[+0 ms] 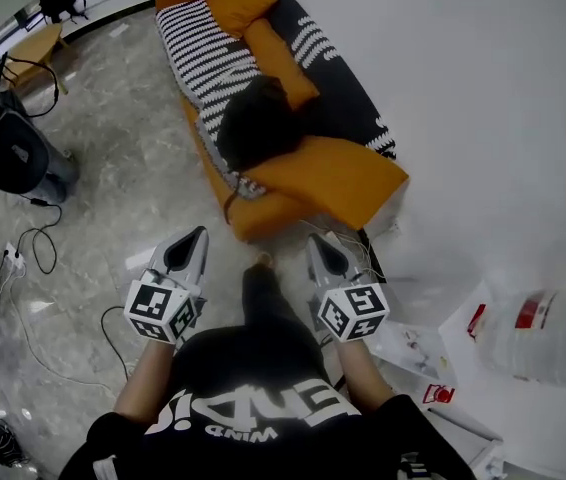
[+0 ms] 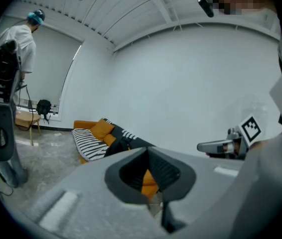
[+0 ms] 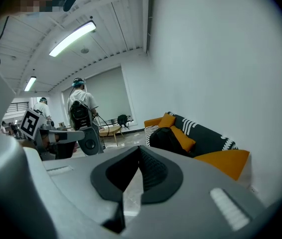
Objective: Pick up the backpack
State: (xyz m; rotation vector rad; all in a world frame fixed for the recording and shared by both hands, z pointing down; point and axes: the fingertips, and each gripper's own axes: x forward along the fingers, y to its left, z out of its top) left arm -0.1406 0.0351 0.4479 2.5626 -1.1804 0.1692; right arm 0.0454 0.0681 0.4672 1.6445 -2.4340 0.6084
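The black backpack (image 1: 253, 123) lies on the seat of an orange sofa (image 1: 348, 178) with striped covers, ahead of me. It also shows as a dark lump on the sofa in the left gripper view (image 2: 117, 146) and the right gripper view (image 3: 167, 139). My left gripper (image 1: 198, 234) and right gripper (image 1: 315, 240) are held side by side, short of the sofa's near arm and pointing toward it. Neither touches the backpack. The jaws of both are closed together with nothing held, as the left gripper (image 2: 148, 149) and right gripper (image 3: 140, 148) views show.
A big clear water jug (image 1: 543, 333) and loose papers (image 1: 413, 348) lie on the floor at the right. A dark wheeled unit (image 1: 13, 153) and cables (image 1: 33, 248) are at the left. A small table (image 1: 38, 38) stands far left. People (image 3: 81, 108) stand further back.
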